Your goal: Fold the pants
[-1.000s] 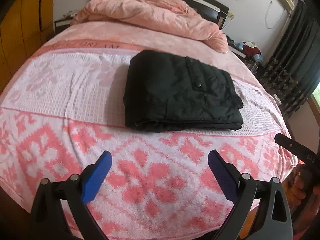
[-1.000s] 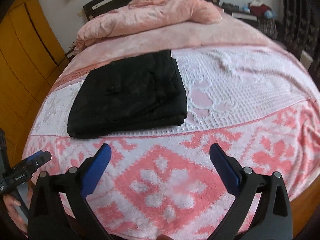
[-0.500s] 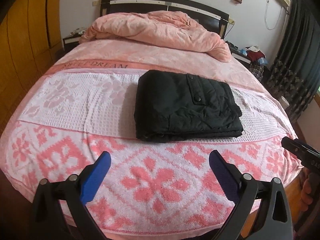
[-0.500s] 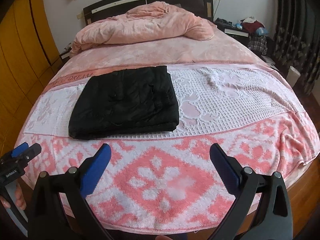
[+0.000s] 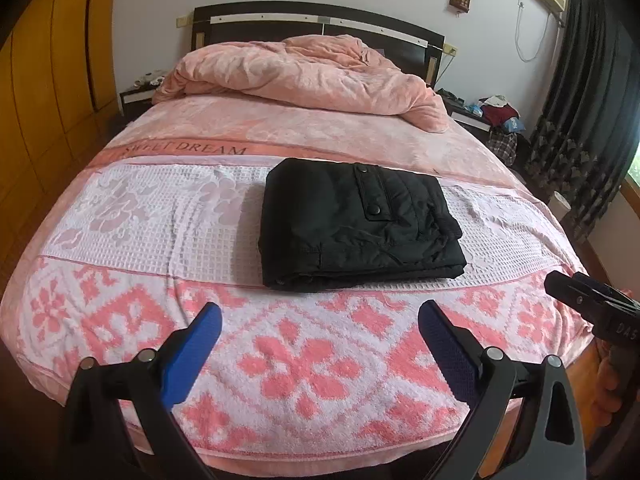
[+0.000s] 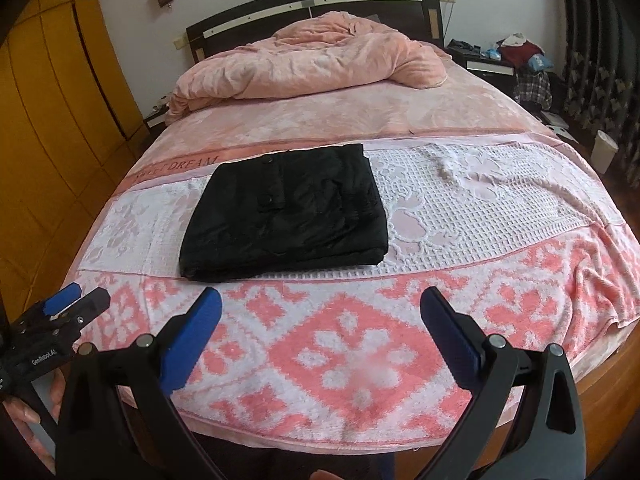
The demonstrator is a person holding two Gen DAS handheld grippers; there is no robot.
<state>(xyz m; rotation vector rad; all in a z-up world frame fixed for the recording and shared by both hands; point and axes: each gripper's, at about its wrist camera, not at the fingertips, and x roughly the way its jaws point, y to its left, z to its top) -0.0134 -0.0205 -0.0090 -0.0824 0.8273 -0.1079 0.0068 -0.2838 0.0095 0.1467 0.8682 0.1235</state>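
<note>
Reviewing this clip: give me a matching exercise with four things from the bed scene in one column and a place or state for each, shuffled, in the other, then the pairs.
Things:
1. black pants
2. pink comforter
3. left gripper
4. patterned towel blanket

Places or states:
A. bunched by the headboard
B. open, holding nothing
C. folded into a rectangle
D. spread flat across the bed

Pairs: 1-C, 2-A, 3-B, 4-D

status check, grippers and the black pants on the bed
Left gripper open, empty, above towel. Right gripper open, empty. Black quilted pants folded into a compact rectangle on the pink-and-white patterned towel. Nothing between grippers and pants.
</note>
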